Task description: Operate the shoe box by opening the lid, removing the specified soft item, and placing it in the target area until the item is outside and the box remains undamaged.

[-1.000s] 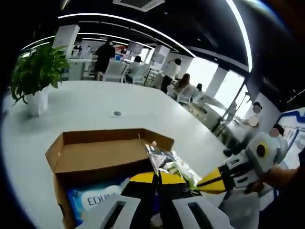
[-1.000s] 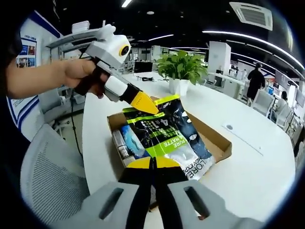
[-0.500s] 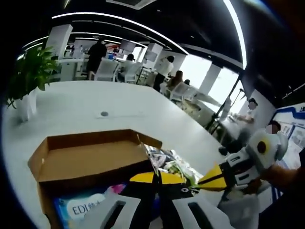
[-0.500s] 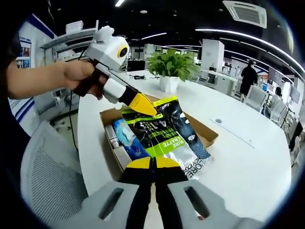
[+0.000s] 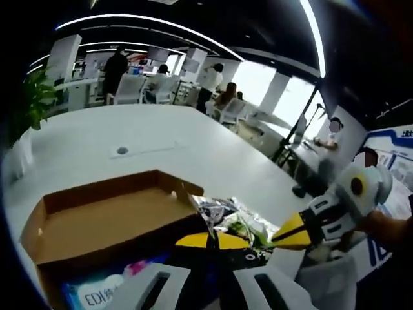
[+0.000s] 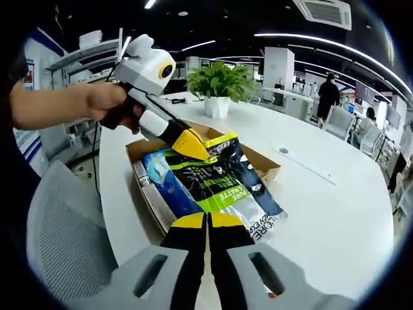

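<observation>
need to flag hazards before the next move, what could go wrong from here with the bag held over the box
1. Both claws pinch the green and black foil bag at opposite ends: the left claw at the far edge, the right claw at the near edge. Pulling apart could tear it.
2. The bag hangs partly over the open shoe box; dragging it low might catch a cardboard flap and bend it.
3. A blue wipes pack lies just beneath and could be dragged out too.
</observation>
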{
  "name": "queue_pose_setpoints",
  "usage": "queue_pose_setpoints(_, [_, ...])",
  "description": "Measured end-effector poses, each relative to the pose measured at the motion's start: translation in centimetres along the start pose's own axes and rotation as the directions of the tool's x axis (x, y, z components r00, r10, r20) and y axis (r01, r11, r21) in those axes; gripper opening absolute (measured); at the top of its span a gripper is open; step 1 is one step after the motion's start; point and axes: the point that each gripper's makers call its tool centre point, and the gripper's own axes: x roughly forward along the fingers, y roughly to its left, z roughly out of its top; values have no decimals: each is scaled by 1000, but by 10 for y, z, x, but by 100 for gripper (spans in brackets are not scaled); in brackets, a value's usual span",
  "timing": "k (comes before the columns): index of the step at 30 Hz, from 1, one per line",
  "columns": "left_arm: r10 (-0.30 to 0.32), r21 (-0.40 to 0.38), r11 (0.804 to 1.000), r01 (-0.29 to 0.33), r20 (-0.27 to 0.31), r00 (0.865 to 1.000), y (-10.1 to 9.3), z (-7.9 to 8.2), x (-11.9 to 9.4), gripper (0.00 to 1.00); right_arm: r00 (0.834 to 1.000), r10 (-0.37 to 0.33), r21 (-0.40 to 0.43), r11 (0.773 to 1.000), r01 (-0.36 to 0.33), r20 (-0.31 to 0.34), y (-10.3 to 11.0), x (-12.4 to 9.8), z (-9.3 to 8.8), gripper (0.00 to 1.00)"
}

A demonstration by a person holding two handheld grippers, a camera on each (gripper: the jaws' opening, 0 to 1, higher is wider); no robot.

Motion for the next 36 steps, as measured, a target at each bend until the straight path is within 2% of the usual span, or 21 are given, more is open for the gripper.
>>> queue_pose_setpoints(5, [-17, 31, 999, 19, -43, 999, -7, -4, 20, 1, 1000, -14, 30, 999, 15, -22, -12, -6, -13, 0])
queue_pose_setpoints(13, [-36, 54, 998, 41, -79, 996, -14, -6, 42, 1, 999, -24, 58, 998, 26, -40, -30, -10, -30, 0])
queue_pose_setpoints(21, [-38, 89, 995, 50, -131, 991, -14, -9, 62, 0, 998, -24, 73, 997, 28, -63, -40, -8, -44, 0])
queue_pose_setpoints(23, [-39, 92, 994, 53, -142, 989, -14, -10, 67, 0, 997, -28, 68, 997, 32, -67, -47, -6, -51, 0])
queue_pose_setpoints(36, [-24, 146, 988, 55, -207, 978, -12, -12, 100, 1, 993, -33, 68, 997, 40, -109, -77, 2, -71, 0])
